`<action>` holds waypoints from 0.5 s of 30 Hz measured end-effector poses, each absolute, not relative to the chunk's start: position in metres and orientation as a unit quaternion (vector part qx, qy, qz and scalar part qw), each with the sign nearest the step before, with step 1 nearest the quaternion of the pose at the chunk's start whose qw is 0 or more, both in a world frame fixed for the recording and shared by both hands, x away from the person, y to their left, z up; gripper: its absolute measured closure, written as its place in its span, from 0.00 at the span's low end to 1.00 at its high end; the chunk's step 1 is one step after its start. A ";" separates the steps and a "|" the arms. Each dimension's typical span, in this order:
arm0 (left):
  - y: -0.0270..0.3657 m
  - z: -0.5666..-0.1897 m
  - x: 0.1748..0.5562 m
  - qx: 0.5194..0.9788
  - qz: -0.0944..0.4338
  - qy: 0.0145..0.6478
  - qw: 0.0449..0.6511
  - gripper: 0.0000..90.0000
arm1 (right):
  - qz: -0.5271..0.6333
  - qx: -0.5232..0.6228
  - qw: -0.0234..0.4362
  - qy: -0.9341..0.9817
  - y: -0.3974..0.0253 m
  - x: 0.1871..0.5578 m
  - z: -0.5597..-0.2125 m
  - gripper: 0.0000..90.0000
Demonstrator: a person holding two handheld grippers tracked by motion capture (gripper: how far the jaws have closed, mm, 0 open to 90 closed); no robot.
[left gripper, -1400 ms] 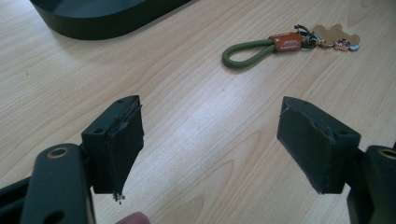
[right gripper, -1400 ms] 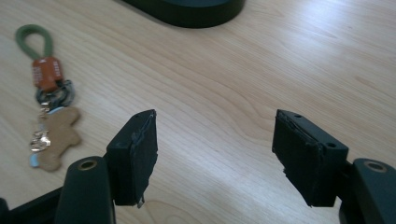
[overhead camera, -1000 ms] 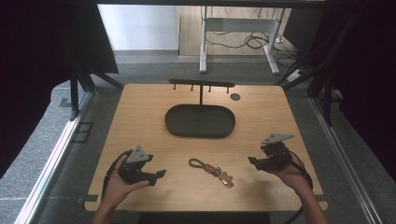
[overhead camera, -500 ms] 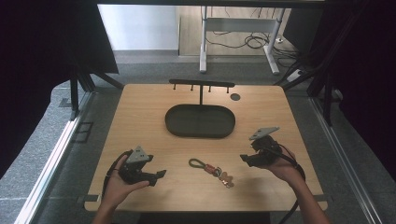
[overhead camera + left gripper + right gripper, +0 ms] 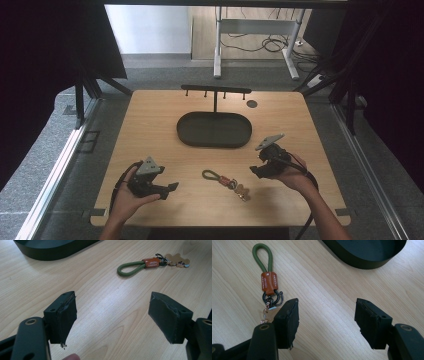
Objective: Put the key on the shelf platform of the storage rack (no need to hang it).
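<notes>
While both claws hang just above the table [image 5: 150, 125], the keychain [image 5: 226, 180] lies flat between them near the front edge, apart from the dark oval tray [image 5: 214, 129] and its hook rack [image 5: 216, 90]; left claw [image 5: 167, 188]: jaws spread wide, nothing held; right claw [image 5: 256, 170]: jaws likewise wide and empty, the keychain just beside its left jaw. Judged from its build, the keychain is light and limp; the green cord loop [image 5: 263, 255] is soft and offers the fullest grip, the orange leather tab [image 5: 269, 282] a flatter one; rings [image 5: 272, 297] and charm would swing freely. Partly hidden: the charm, behind the right claw's jaw; the tab's lettering is too small to read.
</notes>
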State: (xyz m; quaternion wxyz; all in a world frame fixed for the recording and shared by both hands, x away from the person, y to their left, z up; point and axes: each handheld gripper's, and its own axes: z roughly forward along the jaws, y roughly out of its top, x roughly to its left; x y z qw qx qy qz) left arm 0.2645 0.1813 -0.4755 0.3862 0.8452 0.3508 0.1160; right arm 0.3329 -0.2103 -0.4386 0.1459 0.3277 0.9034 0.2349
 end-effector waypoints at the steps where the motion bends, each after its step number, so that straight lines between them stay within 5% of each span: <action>1: 0.181 -0.475 0.265 0.846 0.116 0.350 0.386 0.26 | 0.234 0.327 0.147 0.904 -0.209 0.333 -0.439 0.42; 15: 0.179 -0.476 0.264 0.847 0.115 0.349 0.385 0.26 | 0.220 0.309 0.139 0.915 -0.189 0.335 -0.442 0.43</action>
